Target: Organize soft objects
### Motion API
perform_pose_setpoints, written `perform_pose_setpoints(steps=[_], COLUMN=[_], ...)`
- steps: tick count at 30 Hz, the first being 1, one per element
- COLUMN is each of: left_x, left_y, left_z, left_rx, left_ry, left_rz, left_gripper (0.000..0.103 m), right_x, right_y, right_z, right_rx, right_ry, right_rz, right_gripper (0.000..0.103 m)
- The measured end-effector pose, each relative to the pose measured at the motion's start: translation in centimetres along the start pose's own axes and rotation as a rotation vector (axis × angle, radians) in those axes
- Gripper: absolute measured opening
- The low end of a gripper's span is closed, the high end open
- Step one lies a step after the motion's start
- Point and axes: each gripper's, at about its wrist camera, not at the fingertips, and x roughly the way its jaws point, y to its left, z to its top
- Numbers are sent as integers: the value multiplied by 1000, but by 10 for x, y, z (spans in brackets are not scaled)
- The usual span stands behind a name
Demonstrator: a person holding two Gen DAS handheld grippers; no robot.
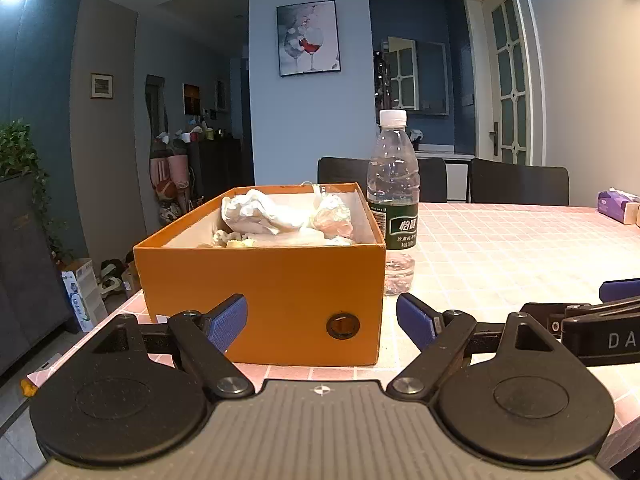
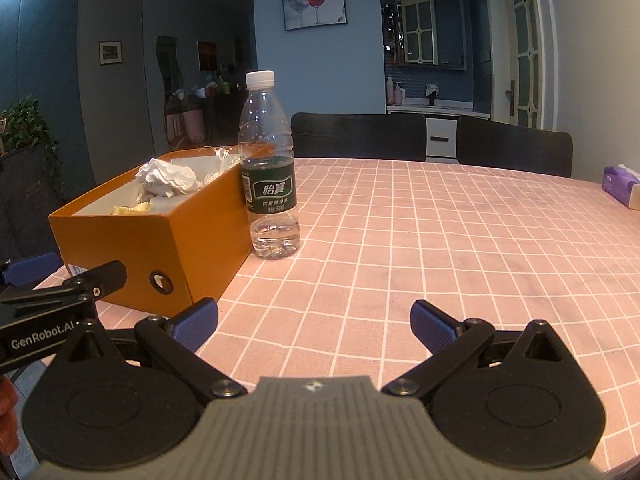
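Observation:
An orange cardboard box point(image 1: 264, 292) point(image 2: 132, 236) stands on the pink checked tablecloth point(image 2: 440, 240). Inside it lie crumpled white soft things point(image 1: 260, 212) point(image 2: 168, 180), a clear plastic wrapper point(image 1: 334, 212) and a yellowish piece point(image 1: 240, 243). My left gripper point(image 1: 322, 322) is open just in front of the box's near wall, nothing between its blue pads. To the right of the box, low over bare cloth, my right gripper point(image 2: 314, 322) is open and empty. The right gripper's fingers point(image 1: 620, 290) show at the right edge of the left wrist view.
A clear water bottle point(image 1: 393, 200) point(image 2: 270, 168) with a green label stands against the box's right side. A purple tissue pack point(image 1: 618, 205) point(image 2: 622, 190) lies at the table's far right. Black chairs point(image 2: 360, 136) line the far edge. The table's left edge runs beside the box.

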Motion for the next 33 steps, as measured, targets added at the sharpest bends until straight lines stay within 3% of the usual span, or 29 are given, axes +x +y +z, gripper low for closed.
perform_pose_setpoints(steps=[33], left_x=[0], left_y=[1], left_z=[1], left_rx=[11], left_ry=[20], left_rz=[6], left_gripper=[99], right_x=[2], right_y=[4], right_z=[-1], right_rx=[-19], right_ry=[9], right_rz=[7], right_gripper=[100])
